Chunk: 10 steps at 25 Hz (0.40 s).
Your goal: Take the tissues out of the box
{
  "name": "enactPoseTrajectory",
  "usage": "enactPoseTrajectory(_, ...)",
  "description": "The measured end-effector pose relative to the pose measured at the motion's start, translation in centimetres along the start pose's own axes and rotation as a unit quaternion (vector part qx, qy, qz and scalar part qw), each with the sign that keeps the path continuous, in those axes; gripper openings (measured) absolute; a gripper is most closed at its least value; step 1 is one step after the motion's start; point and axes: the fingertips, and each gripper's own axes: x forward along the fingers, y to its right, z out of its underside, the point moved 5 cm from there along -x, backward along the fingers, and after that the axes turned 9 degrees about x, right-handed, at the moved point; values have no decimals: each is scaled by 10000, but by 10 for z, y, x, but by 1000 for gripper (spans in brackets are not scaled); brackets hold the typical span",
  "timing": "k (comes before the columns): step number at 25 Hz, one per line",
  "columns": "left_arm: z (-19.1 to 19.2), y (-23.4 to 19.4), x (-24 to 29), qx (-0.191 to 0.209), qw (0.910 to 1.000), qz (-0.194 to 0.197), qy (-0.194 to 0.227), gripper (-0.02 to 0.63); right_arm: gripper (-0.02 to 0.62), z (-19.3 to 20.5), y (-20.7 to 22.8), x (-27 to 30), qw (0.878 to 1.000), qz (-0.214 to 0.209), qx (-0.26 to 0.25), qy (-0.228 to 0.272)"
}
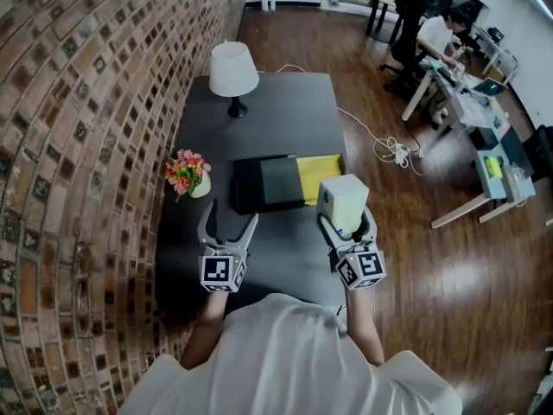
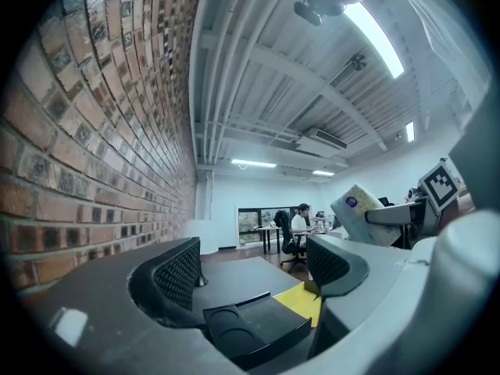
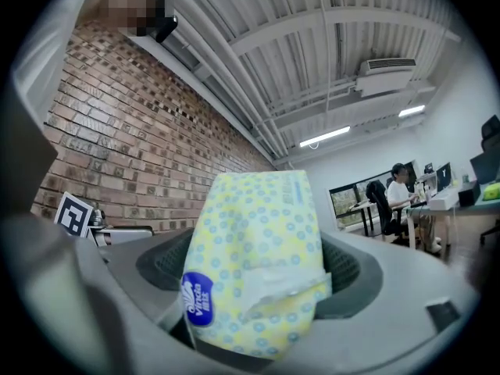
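The tissue pack (image 1: 343, 201), soft and yellow-white with blue dots, is held up above the dark table (image 1: 285, 111). My right gripper (image 1: 346, 221) is shut on it, and in the right gripper view the tissue pack (image 3: 258, 248) fills the gap between the jaws of the right gripper (image 3: 259, 268). My left gripper (image 1: 229, 220) hovers open and empty just in front of the flat black box (image 1: 259, 184). The left gripper view looks past the left gripper (image 2: 254, 268) to the black box (image 2: 250, 326). A yellow sheet (image 1: 318, 178) lies beside the box on its right.
A white lamp (image 1: 233, 72) stands at the table's far end and a small flower pot (image 1: 186, 173) at its left edge, by the brick wall (image 1: 78, 145). A cable (image 1: 389, 150) lies on the wooden floor to the right. A person (image 1: 436, 35) sits at desks beyond.
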Motion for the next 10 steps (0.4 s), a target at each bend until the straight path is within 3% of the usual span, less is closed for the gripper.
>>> enactPoseTrajectory(10,-3,3,1,89,10000,-2,24,406,459,-3,-3,2,10000,-9,-90,16)
